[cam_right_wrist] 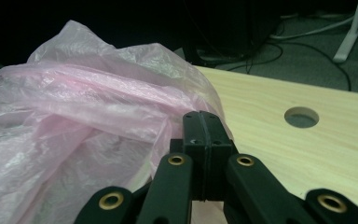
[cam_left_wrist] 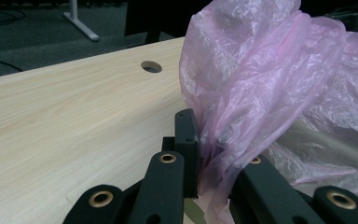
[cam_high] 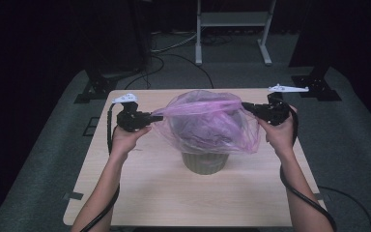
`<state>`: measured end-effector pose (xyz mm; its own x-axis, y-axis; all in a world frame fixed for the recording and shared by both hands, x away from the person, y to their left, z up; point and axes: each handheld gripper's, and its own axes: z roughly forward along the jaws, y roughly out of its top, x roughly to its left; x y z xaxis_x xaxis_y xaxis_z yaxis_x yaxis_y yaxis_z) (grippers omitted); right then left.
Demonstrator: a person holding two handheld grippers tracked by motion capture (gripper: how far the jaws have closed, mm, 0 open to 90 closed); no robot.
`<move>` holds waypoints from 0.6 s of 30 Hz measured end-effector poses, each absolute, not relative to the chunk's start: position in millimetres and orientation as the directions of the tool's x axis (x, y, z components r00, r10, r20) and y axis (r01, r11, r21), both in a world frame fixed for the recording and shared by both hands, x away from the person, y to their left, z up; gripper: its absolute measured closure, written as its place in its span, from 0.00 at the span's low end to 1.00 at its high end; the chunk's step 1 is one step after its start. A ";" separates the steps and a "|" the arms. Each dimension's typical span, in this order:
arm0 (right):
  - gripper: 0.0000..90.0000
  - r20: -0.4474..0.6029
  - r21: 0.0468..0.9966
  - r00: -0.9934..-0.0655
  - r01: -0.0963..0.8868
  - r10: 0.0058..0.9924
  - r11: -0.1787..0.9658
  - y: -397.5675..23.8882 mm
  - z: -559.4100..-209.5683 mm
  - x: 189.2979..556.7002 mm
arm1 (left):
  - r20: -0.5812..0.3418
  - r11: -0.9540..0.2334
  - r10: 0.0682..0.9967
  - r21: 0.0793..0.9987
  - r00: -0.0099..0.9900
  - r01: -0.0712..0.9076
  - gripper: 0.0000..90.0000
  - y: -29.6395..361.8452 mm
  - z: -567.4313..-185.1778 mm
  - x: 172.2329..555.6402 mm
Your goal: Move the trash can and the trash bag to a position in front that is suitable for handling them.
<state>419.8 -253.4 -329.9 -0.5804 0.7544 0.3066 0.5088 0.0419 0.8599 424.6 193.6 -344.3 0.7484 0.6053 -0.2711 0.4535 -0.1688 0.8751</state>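
Observation:
A translucent pink plastic bag (cam_high: pixel 207 121) is draped over the mouth of a ribbed olive bin (cam_high: pixel 205 163) standing mid-table. My left gripper (cam_high: pixel 155 117) is shut on the bag's left edge, and pink film (cam_left_wrist: pixel 256 84) is bunched between its jaws (cam_left_wrist: pixel 206 154). On the other side, my right gripper (cam_high: pixel 246 106) is shut on the bag's right edge; its two jaws (cam_right_wrist: pixel 205 133) meet flat together with the bag (cam_right_wrist: pixel 84 121) spreading off to their left. The film is pulled out between both grippers above the bin's rim.
The bin stands on a light wooden table (cam_high: pixel 174 198) with a round cable hole (cam_left_wrist: pixel 151 66) (cam_right_wrist: pixel 301 117) near each far corner. Black stand feet (cam_high: pixel 94 89) (cam_high: pixel 316 84) and a white frame (cam_high: pixel 232 21) are on the floor beyond the table's far edge.

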 end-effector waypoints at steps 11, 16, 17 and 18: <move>1.00 0.285 0.855 -0.638 0.507 0.715 0.112 -246.8 -334.6 416.2 | -0.265 -0.187 0.587 0.875 0.765 0.446 0.95 197.8 -350.5 415.5; 1.00 0.269 0.855 -0.674 0.496 0.689 0.152 -241.8 -333.2 406.8 | -0.253 -0.204 0.577 0.875 0.776 0.438 0.95 199.1 -351.4 408.3; 1.00 0.263 0.856 -0.685 0.491 0.679 0.164 -240.1 -333.2 404.2 | -0.248 -0.212 0.573 0.876 0.781 0.433 0.95 199.3 -351.5 406.4; 1.00 0.259 0.854 -0.695 0.489 0.671 0.177 -238.4 -333.1 401.0 | -0.243 -0.219 0.566 0.877 0.788 0.428 0.95 199.9 -351.6 403.9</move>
<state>401.0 -238.4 -333.1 -0.6949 0.6710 0.2586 0.4890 0.1772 0.8541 403.9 199.9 -351.6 0.7875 0.5662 -0.2433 0.4285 -0.2192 0.8766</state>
